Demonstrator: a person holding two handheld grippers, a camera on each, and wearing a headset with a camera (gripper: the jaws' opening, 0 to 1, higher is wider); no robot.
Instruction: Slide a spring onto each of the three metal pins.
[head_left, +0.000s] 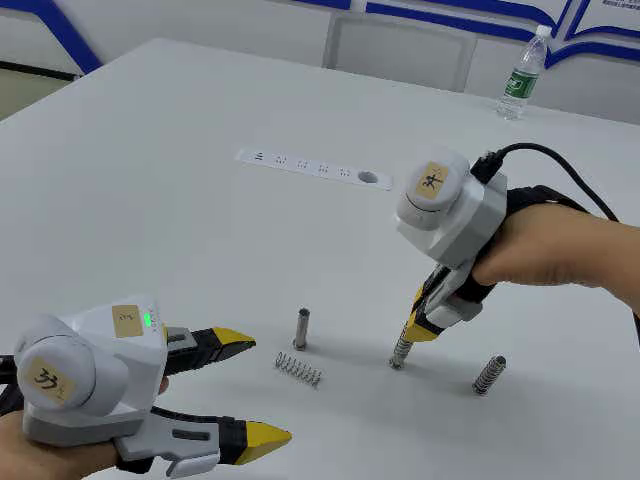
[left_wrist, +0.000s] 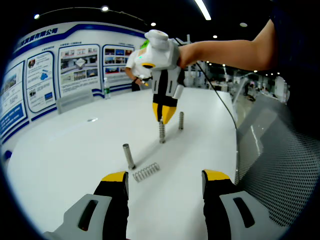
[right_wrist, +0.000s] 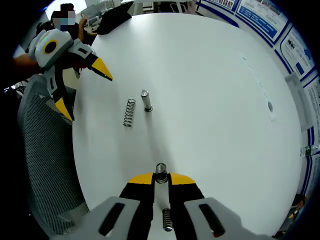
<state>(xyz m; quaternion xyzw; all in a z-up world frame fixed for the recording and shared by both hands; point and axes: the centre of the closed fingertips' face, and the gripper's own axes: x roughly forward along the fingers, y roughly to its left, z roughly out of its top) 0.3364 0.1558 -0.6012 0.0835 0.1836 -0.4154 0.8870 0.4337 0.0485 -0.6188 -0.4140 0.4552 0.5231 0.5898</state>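
Head view: right gripper (head_left: 416, 328) clamps a spring (head_left: 401, 352), left gripper (head_left: 268, 390) gapes, handwritten stickers (head_left: 432, 181) illegible.

- A wide white table (head_left: 150, 180) carries everything here.
- A white power strip (head_left: 313, 168) lies flat on it, toward the far edge and about midway along.
- A clear water bottle (head_left: 523, 73) with a green label stands upright close to the far edge, toward the right corner.
- A grey mesh chair back (right_wrist: 42, 165) sits just beside the near edge.
- Blue-and-white display boards (left_wrist: 60, 65) line the wall beyond the far edge.
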